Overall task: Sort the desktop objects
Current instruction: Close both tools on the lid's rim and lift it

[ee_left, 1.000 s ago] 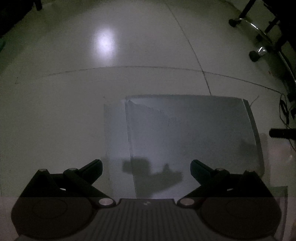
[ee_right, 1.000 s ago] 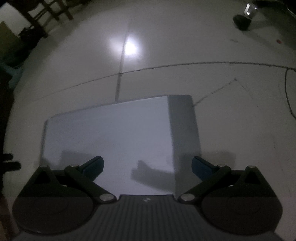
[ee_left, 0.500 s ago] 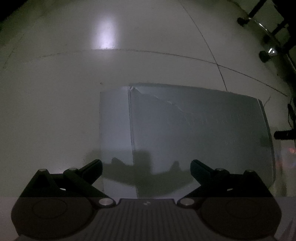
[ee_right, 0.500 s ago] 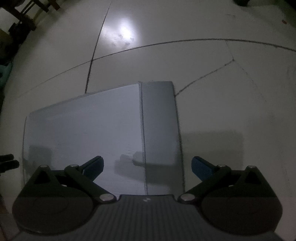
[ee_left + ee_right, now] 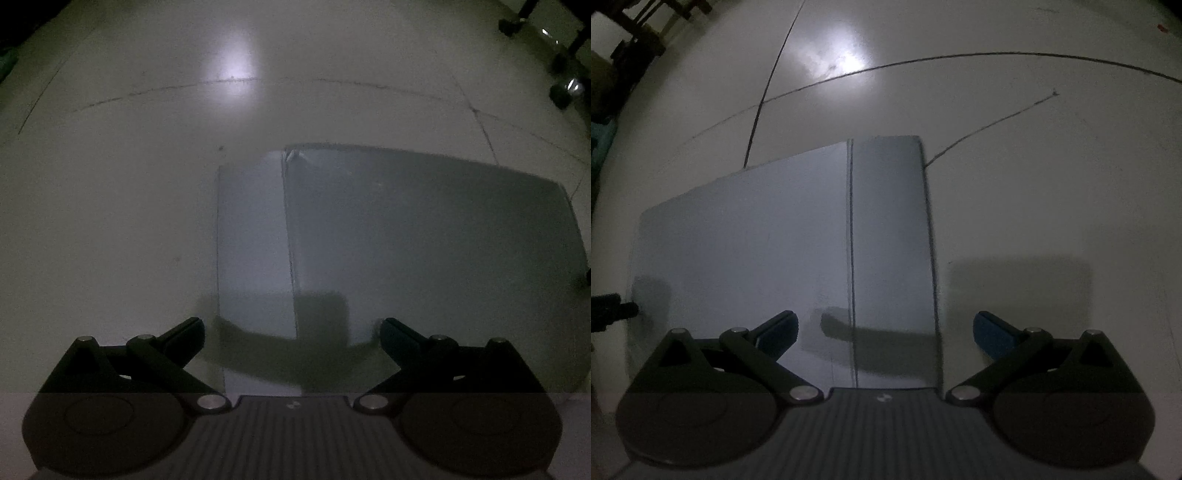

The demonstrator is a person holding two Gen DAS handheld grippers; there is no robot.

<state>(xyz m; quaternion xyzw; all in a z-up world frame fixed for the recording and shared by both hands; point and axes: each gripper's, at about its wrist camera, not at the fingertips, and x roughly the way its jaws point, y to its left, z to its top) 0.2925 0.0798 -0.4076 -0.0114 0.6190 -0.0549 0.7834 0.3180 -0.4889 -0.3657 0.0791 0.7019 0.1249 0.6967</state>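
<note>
The left gripper (image 5: pixel 291 334) has its 2 dark fingers (image 5: pixel 184 332) spread wide apart with nothing between them. It hangs above the near part of a pale grey flat board (image 5: pixel 424 240) that lies on the floor (image 5: pixel 110 221). Between the fingers, a seam (image 5: pixel 290 240) runs away from the camera, splitting the board into a narrow strip on the left and a much wider panel on the right. The gripper's shadow falls across the board's near edge. At the far end of the seam the surface looks chipped or torn, though the dim light hides the detail.

The right gripper (image 5: pixel 884 330) likewise has its 2 fingers, with blue pads (image 5: pixel 991 334), held wide open and empty. It hangs above the same board (image 5: pixel 757 240), seen here with the narrow strip on the right and the seam (image 5: pixel 850 258) running straight ahead between the fingers. The right finger sits over bare floor (image 5: pixel 1052 184) beyond the board's right edge; the left finger is over the wide panel. At the board's left edge a dark tip (image 5: pixel 613 312) pokes into view; what it belongs to cannot be told.

The floor is pale tile with dark joints and a bright glare spot (image 5: pixel 234 70). Chair castors (image 5: pixel 561 92) stand in the far right corner of the left view.
</note>
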